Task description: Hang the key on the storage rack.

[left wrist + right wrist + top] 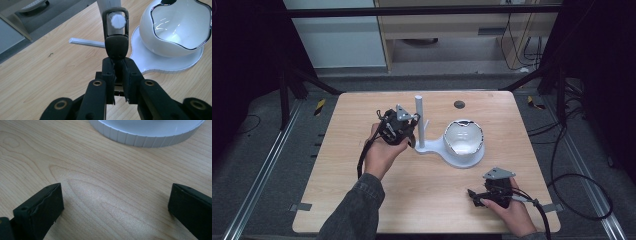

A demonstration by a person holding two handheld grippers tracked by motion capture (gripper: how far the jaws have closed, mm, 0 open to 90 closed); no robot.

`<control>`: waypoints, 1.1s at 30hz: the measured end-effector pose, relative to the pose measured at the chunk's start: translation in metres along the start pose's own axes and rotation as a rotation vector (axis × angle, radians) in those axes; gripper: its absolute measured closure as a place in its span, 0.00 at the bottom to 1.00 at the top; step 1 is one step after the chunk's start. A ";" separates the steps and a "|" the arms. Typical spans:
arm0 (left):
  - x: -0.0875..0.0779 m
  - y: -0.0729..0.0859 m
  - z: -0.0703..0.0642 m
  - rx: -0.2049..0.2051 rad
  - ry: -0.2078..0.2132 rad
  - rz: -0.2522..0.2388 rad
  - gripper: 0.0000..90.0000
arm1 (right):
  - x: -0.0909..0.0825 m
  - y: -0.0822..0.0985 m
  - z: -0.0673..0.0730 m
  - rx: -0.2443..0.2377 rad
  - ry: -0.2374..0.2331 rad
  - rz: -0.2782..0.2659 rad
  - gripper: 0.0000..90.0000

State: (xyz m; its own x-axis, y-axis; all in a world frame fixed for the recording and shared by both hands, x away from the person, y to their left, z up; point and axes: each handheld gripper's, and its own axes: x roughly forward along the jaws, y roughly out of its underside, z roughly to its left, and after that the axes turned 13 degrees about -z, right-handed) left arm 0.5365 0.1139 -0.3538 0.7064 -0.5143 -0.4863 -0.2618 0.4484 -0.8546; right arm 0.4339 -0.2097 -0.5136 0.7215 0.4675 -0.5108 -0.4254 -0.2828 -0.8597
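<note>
The left gripper (119,75) clamps a black key-fob loop (116,37) at the white stand's peg (118,21), while the right gripper (115,207), at the table's (362,165) five o'clock, gapes wide.

I see a wooden table (362,200) on grey floor (272,130); pale cabinets (437,35) behind; dark curtains (242,50) flank

White bowl (175,30) with dark rim, white stand (427,147), pale wood-grain table (362,200).
</note>
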 end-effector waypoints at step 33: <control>0.000 0.002 -0.004 -0.009 0.016 -0.031 0.77 | 0.000 0.000 0.000 -0.009 0.000 -0.002 0.01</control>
State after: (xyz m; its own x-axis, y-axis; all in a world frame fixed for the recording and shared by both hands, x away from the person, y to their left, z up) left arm 0.5331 0.1118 -0.3568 0.7036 -0.5398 -0.4622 -0.2459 0.4253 -0.8710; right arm 0.4342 -0.2101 -0.5139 0.7226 0.4678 -0.5090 -0.4190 -0.2892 -0.8607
